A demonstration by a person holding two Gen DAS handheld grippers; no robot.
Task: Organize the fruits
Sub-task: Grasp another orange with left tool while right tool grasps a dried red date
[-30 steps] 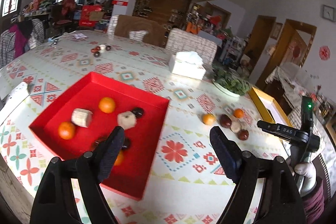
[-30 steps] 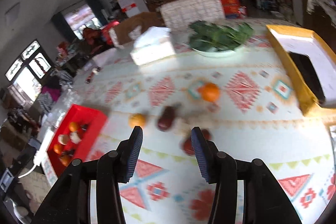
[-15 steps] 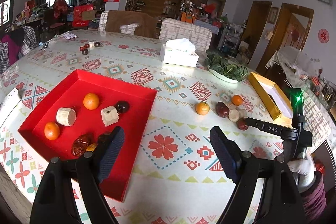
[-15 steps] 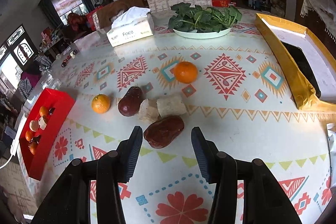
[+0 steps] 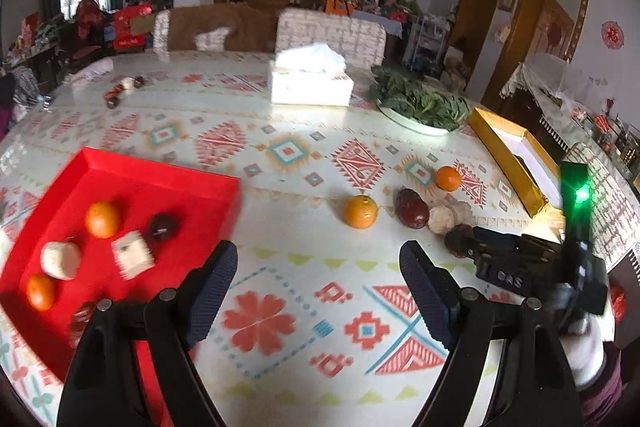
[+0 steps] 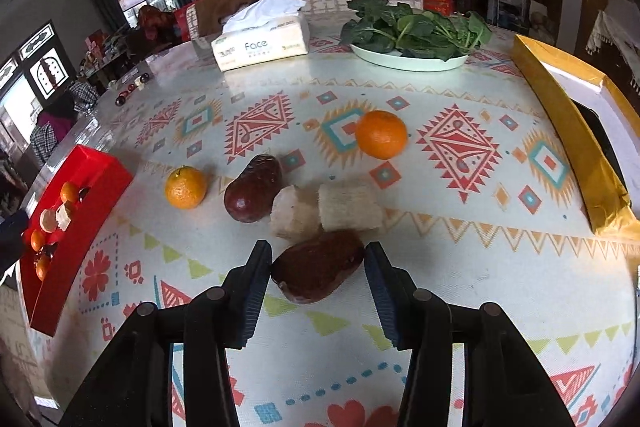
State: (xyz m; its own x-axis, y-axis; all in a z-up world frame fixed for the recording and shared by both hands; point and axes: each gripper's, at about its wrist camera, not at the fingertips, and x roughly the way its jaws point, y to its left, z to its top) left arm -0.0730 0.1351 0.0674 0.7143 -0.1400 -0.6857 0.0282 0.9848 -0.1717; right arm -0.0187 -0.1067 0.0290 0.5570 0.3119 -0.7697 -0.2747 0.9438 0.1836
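— Black right gripper (image 6: 316,259) partly open, astride the dark red fruit (image 6: 318,269) lying on the table (image 6: 440,267). Pads just beside its two ends; contact impossible to judge; nothing lifted.

— And the left gripper (image 5: 318,259)?

— Wide open, empty, hanging over bare cloth between the red tray (image 5: 160,183) and the loose pile.

— Likely trouble?

— Probably a squirt-out: rounded, glossy skin taken end to end, apt to pop forward on closing. Could also shove the left pale chunk (image 6: 294,213) and right pale chunk (image 6: 350,207), both touching or nearly touching its far side, and through them the second dark red fruit (image 6: 252,193).

— Count?

— Loose on the table: two dark red fruits, two pale chunks, two oranges, namely the near orange (image 6: 186,187) and the far orange (image 6: 381,134). Inside the tray, from the left wrist view: two oranges, two pale chunks, one dark round fruit, plus one dark piece half hidden behind a finger.
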